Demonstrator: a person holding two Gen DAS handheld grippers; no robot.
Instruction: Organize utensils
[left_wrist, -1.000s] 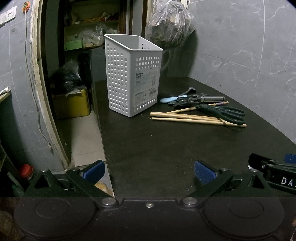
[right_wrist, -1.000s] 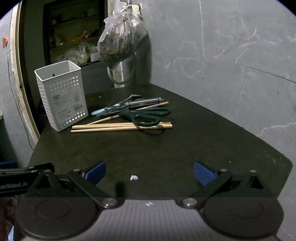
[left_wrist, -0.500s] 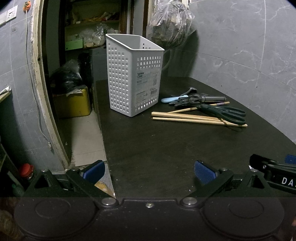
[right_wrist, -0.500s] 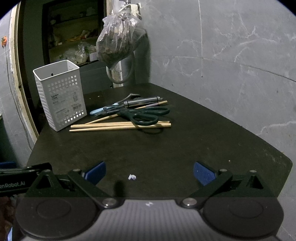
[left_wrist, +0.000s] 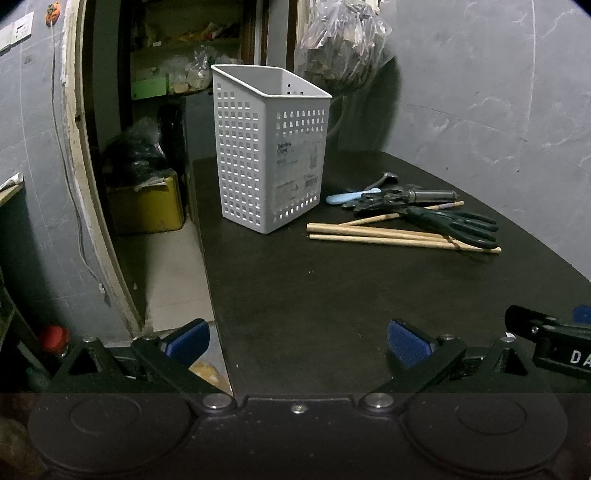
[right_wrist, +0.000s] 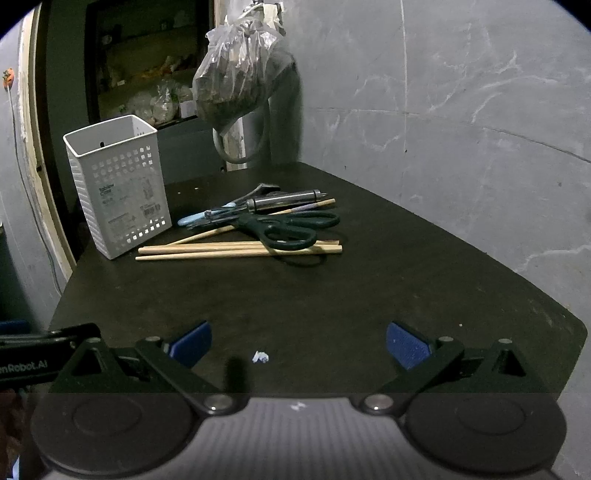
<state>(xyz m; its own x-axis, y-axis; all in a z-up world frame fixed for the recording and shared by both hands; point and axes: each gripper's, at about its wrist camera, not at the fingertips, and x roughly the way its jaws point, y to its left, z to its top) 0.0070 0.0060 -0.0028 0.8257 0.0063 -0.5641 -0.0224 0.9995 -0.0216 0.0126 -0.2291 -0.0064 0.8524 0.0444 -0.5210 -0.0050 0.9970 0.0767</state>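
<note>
Perforated plastic holder, wooden chopsticks (round), matte table

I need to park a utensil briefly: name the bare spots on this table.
Bare: the dark tabletop between the wooden chopsticks and both open grippers, and its right side toward the wall. Crowded: beside the white perforated plastic basket, where the dark-handled scissors overlie the chopsticks.

The left tool is held low and level, its two blue-padded fingers spread wide with nothing between them. The right tool sits in the same pose alongside, blue pads parted and empty. Each tool's black body edges into the other's view, showing the pair side by side.
</note>
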